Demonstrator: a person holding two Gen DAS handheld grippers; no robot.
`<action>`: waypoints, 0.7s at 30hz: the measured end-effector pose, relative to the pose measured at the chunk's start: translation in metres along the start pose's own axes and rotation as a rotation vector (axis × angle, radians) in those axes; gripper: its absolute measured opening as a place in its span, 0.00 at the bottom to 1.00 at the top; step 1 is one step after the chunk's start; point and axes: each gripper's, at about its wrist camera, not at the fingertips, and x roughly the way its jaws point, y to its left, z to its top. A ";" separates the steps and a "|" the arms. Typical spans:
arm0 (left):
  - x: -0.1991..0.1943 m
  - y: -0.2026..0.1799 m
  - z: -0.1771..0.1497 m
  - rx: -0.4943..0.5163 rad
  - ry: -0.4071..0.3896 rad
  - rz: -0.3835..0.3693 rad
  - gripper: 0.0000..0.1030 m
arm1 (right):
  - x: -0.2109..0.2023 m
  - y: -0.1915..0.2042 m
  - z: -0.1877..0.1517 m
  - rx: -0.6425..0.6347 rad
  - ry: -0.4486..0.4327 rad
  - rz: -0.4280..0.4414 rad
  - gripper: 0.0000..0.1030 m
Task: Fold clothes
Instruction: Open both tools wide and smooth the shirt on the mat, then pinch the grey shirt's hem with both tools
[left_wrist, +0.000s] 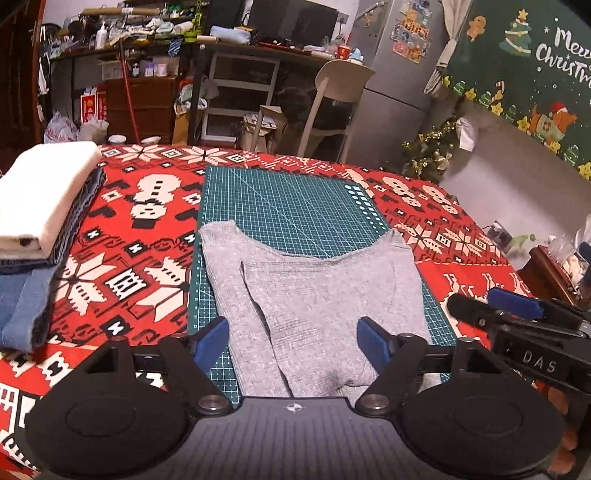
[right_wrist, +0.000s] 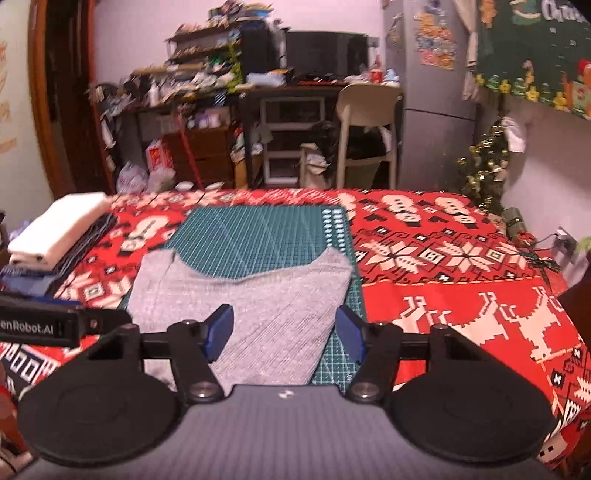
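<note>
A grey knit garment (left_wrist: 314, 295) (right_wrist: 258, 295) lies flat on a green cutting mat (left_wrist: 288, 206) (right_wrist: 258, 236), with two corners pointing away and a curved edge between them. My left gripper (left_wrist: 293, 343) stands open over its near edge; the blue pads are on either side of the fabric, and a folded strip runs between them. My right gripper (right_wrist: 285, 332) is open too, over the near right part, with its right pad past the garment's right edge above the mat. In the left wrist view the right gripper (left_wrist: 491, 308) shows from the side at the right.
A red patterned tablecloth (left_wrist: 129, 258) covers the table. At the far left stands a stack of folded clothes (left_wrist: 44, 206) (right_wrist: 55, 232), white on top of blue denim. Beyond the table are a chair (left_wrist: 340, 99), a cluttered desk and a fridge.
</note>
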 end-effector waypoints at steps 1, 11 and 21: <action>0.001 0.001 0.000 -0.009 0.008 -0.014 0.58 | -0.001 0.000 0.000 0.009 -0.009 -0.009 0.63; 0.014 0.009 -0.007 -0.070 0.079 -0.118 0.08 | 0.019 0.009 -0.008 -0.027 0.144 0.110 0.04; 0.033 0.011 -0.027 -0.011 0.196 -0.094 0.07 | 0.048 0.015 -0.036 -0.018 0.344 0.208 0.04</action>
